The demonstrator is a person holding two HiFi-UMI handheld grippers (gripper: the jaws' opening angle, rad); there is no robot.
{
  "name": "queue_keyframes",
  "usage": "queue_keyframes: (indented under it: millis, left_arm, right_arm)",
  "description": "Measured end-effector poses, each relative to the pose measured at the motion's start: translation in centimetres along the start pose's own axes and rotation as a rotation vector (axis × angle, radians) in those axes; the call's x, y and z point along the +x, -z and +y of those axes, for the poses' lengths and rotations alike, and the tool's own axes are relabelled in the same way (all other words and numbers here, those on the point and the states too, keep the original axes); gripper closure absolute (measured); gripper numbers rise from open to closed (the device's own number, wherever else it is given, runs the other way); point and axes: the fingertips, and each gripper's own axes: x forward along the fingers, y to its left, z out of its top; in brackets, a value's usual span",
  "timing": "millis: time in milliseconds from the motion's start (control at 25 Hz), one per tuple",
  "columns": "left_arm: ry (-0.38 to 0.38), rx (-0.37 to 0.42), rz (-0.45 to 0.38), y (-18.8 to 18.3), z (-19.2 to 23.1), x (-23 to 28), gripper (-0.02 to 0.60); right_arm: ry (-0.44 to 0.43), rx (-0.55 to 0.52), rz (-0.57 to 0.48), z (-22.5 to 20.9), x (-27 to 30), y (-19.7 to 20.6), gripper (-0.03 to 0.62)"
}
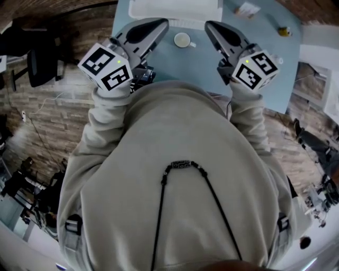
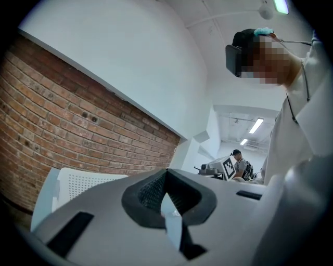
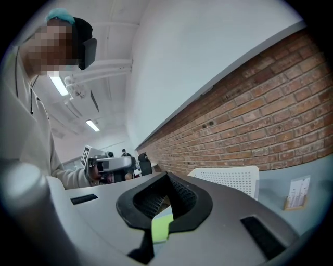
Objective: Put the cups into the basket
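Brick wall (image 2: 78, 130) out ahead, pale blue table (image 1: 204, 66) below me — my left gripper (image 1: 161, 24) and right gripper (image 1: 211, 25) both have jaws pressed together, empty. White cup (image 1: 182, 39) sits on the table between them, near the basket (image 1: 175, 9).

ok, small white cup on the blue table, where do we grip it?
Probably the rim of the small white cup, one jaw inside, one outside, coming down from above on its left side in the head view. It stands upright, mouth open upward, and its short handle sticks out right.
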Motion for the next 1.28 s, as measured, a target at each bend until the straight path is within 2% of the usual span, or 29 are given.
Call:
queue_keyframes:
  millis: [120,240,600,720,1040,1280]
  left_arm:
    - [-0.027,0.005,0.039,0.7,0.2,-0.1,0.584]
    - [-0.044,0.016,0.059,1.1,0.4,0.2,0.584]
    - [-0.039,0.01,0.078,0.9,1.6,0.4,0.584]
    - [-0.017,0.013,0.075,0.6,2.4,-0.7,0.584]
    - [0.081,0.03,0.062,-1.1,2.7,-0.1,0.584]
    - [0.111,-0.006,0.058,-0.6,4.3,-0.9,0.584]
  right_arm:
    - [-0.004,0.046,0.001,-0.5,-0.1,1.3,0.582]
    - [-0.009,0.043,0.008,-0.7,-0.1,1.9,0.582]
    - [0.004,0.052,0.018,-1.0,1.0,2.8,0.582]
    - [0.015,0.04,0.022,0.2,2.2,2.9,0.582]
    - [0.118,0.005,0.037,0.1,1.4,1.8,0.582]
    - [0.164,-0.026,0.087,0.3,2.7,2.4,0.582]
